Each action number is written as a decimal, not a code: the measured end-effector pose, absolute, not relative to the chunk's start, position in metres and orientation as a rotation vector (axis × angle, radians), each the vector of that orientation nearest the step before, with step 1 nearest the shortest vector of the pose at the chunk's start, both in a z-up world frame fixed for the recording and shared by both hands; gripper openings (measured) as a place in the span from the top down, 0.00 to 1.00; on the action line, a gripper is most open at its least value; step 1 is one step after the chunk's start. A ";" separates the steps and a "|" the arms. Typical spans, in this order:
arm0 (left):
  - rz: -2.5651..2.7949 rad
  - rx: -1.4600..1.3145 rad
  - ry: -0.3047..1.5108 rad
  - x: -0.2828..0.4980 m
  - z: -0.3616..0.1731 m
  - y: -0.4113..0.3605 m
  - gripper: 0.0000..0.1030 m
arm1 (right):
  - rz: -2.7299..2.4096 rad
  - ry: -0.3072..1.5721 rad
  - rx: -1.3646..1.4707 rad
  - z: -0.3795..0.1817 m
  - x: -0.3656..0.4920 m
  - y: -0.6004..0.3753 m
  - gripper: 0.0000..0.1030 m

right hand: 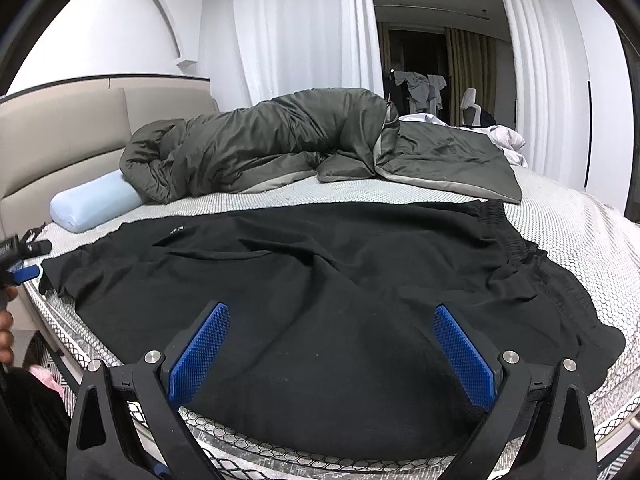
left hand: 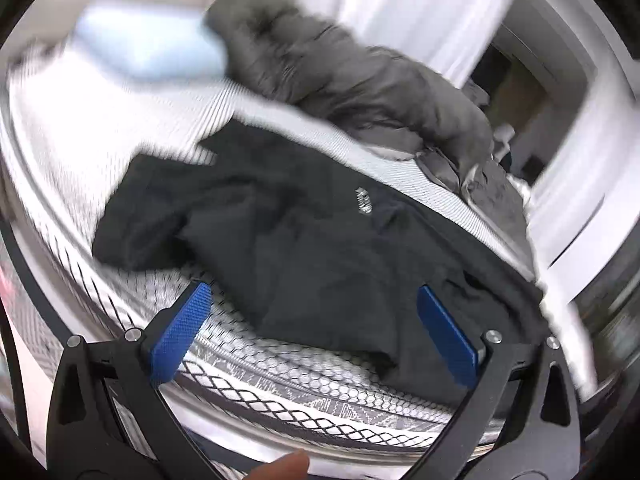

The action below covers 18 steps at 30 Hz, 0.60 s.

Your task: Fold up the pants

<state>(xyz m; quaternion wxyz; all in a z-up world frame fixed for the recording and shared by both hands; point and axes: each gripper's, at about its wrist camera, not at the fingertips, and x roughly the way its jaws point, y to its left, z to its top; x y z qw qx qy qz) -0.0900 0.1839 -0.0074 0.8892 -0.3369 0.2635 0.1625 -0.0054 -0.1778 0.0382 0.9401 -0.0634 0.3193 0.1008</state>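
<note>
Pants [right hand: 320, 304] lengthwise across bed [right hand: 568, 224], waistband right, left gripper [left hand: 316, 312] and right gripper [right hand: 332, 332] wide, empty.

- Home bedroom.
- Bed [right hand: 560, 216] with padded beige headboard [right hand: 60, 136], patterned mattress cover.
- Bunched grey-green duvet [right hand: 260, 148], pale blue bolster pillow [right hand: 92, 202].
- White floor-length curtains [right hand: 296, 28].
- Doorway beyond: clothes draped on a rack [right hand: 420, 84].

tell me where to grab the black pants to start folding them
Likely the elastic waistband, at the pants' far right end: it is gathered and thick, so it pinches easily. Bring the open right gripper in low from the near bed edge.
</note>
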 end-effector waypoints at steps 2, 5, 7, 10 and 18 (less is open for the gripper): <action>0.363 -0.779 0.602 -0.089 -0.025 0.211 0.17 | 0.204 0.653 -0.130 0.038 -0.005 -0.178 0.00; 0.415 -0.789 0.619 -0.090 -0.039 0.237 0.24 | 0.199 0.656 -0.122 0.038 -0.003 -0.178 0.00; 0.464 -0.802 0.613 -0.093 -0.043 0.257 0.34 | 0.196 0.662 -0.122 0.037 -0.001 -0.177 0.00; 0.506 -0.771 0.553 -0.093 -0.041 0.279 0.54 | 0.195 0.673 -0.130 0.035 0.002 -0.175 0.00; 0.511 -0.527 0.569 -0.069 -0.010 0.306 0.85 | 0.186 0.718 -0.176 0.025 0.012 -0.167 0.00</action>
